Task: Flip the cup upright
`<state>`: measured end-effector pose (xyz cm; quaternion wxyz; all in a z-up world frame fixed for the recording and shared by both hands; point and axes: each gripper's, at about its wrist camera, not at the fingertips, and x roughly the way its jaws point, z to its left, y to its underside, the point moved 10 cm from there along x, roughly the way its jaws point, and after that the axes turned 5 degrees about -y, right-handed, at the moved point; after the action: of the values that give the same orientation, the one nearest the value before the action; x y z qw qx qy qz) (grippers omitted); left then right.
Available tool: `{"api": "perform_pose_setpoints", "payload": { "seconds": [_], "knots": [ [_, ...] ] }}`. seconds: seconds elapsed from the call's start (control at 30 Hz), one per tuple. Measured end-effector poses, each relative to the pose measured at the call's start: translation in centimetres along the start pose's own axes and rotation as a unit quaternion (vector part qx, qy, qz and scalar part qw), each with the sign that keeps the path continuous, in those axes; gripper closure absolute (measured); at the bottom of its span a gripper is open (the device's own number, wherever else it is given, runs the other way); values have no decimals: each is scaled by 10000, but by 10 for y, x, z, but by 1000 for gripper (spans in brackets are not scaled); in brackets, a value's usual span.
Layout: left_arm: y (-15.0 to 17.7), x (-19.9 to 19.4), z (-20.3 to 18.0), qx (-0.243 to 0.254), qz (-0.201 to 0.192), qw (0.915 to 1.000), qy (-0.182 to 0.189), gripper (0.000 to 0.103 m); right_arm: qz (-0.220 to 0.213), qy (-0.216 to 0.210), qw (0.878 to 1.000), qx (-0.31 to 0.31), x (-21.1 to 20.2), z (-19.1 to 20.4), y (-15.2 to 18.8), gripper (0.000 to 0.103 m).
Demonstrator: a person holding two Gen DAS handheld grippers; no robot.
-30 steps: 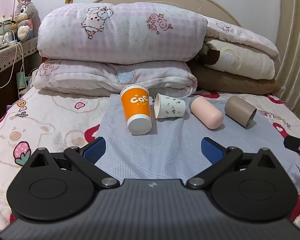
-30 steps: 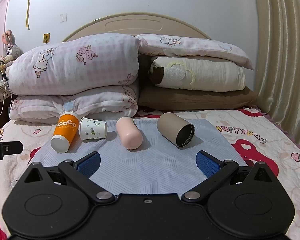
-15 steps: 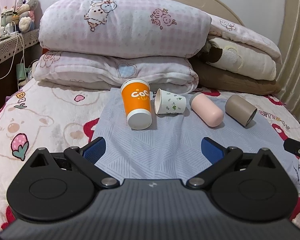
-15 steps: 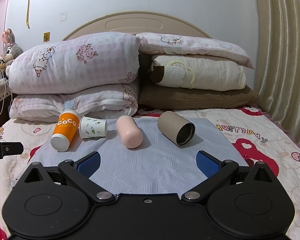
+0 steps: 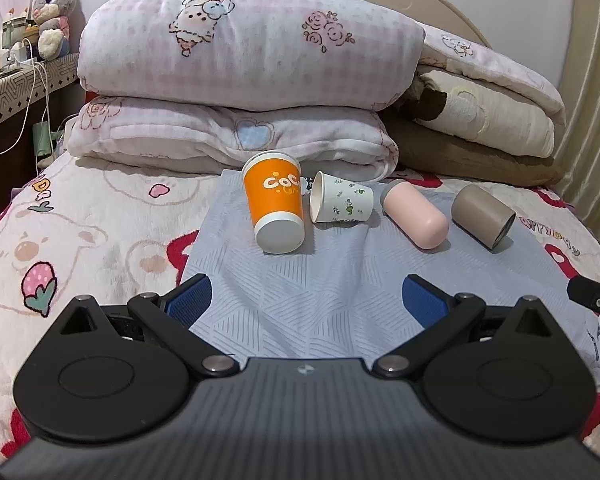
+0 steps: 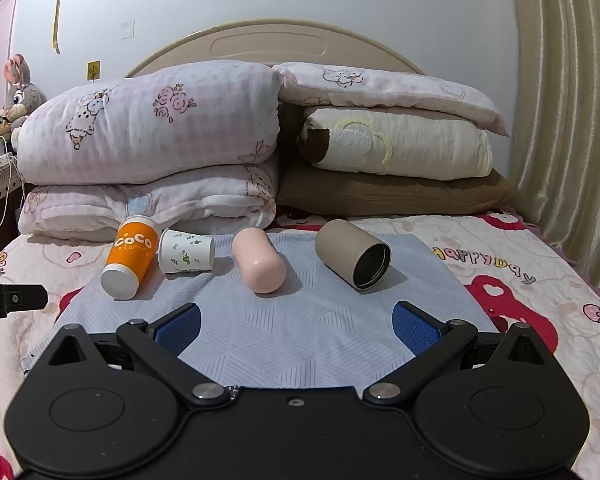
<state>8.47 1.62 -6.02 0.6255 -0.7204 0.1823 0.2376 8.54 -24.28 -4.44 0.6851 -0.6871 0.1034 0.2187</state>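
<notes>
**Four cups lie tipped over on the blue cloth; both grippers spread wide and empty**

The orange cup (image 5: pixel 278 204) lies on its side at the left end of the row, its white base toward the camera and its rim back toward the bedding. Just to its right the small white paper cup (image 5: pixel 342 203), printed with green leaves, lies with its mouth facing the orange one, the two very close or touching. Next along is the pink cup (image 5: pixel 416 216), also on its side, closed end forward. At the right end, a little apart, the tan cup (image 6: pixel 352 254) lies tilted with its dark open mouth toward the right wrist camera.

All four rest on a pale blue cloth (image 5: pixel 320 304) spread over a cartoon-print bedspread (image 5: pixel 72 240).

The left gripper (image 5: pixel 306 300) sits low over the near part of the cloth, jaws wide apart with nothing between them, short of the cups. The right gripper (image 6: pixel 296 326) is likewise wide apart and holding nothing, well back from the tan cup.

Behind the cups, folded pink checked quilts (image 5: pixel 244 48) are stacked against the headboard (image 6: pixel 268 40).
</notes>
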Motion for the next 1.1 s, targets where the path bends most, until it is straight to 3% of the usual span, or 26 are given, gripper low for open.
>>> {"api": "perform_pose_setpoints", "payload": {
  "seconds": [1.1],
  "knots": [
    [4, 1, -1, -5, 85, 9999, 64, 0, 164, -16, 9998, -97, 1, 6, 1, 0]
  ]
}}
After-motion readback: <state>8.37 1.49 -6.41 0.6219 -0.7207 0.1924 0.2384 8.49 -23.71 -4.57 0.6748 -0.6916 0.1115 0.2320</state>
